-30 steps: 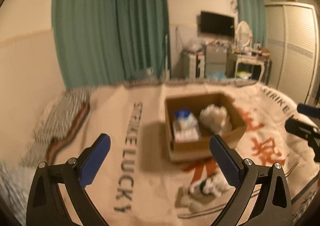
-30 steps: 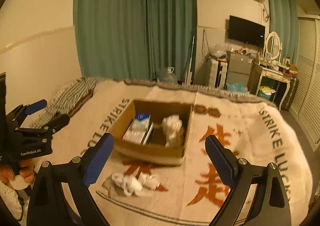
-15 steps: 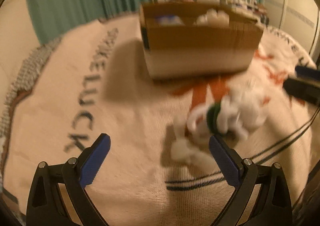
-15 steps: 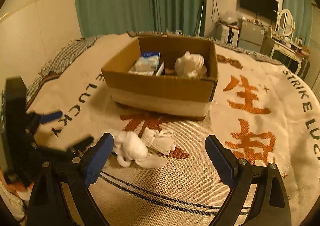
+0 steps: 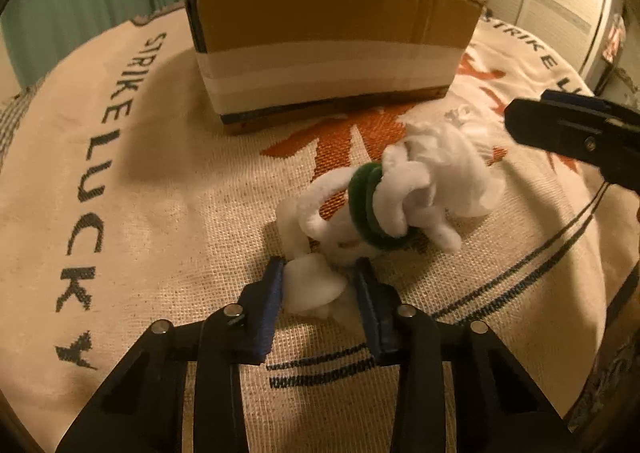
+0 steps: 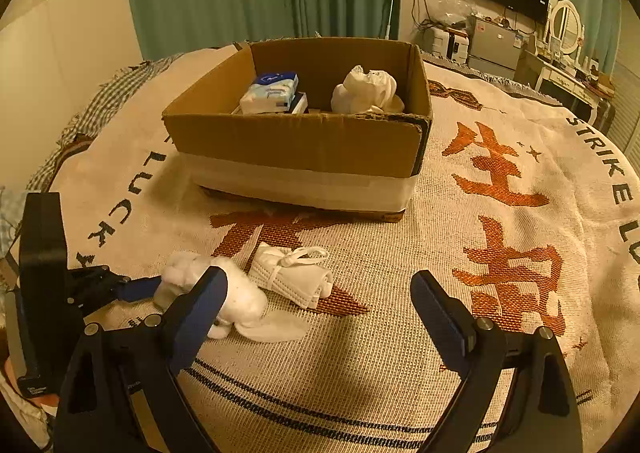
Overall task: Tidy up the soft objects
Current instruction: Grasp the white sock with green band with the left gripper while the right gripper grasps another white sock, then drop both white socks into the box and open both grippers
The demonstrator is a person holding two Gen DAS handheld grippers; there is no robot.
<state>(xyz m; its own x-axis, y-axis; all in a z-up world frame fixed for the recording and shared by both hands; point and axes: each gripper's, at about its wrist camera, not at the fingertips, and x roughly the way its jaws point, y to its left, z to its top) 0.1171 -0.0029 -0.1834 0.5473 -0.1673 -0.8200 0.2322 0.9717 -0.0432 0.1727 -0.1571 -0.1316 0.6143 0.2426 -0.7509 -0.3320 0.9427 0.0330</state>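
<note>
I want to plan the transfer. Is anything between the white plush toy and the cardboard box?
Nothing visible lies on the blanket between the plush toy, held by the left claw, and the cardboard box; only the box's near wall must be cleared.

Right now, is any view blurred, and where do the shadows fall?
Left wrist view: sharp, warm dim light; the cardboard box throws a soft shadow to its left on the blanket; fisheye bends the edges. Right wrist view: also sharp; the right gripper shades the blanket under it.
</note>
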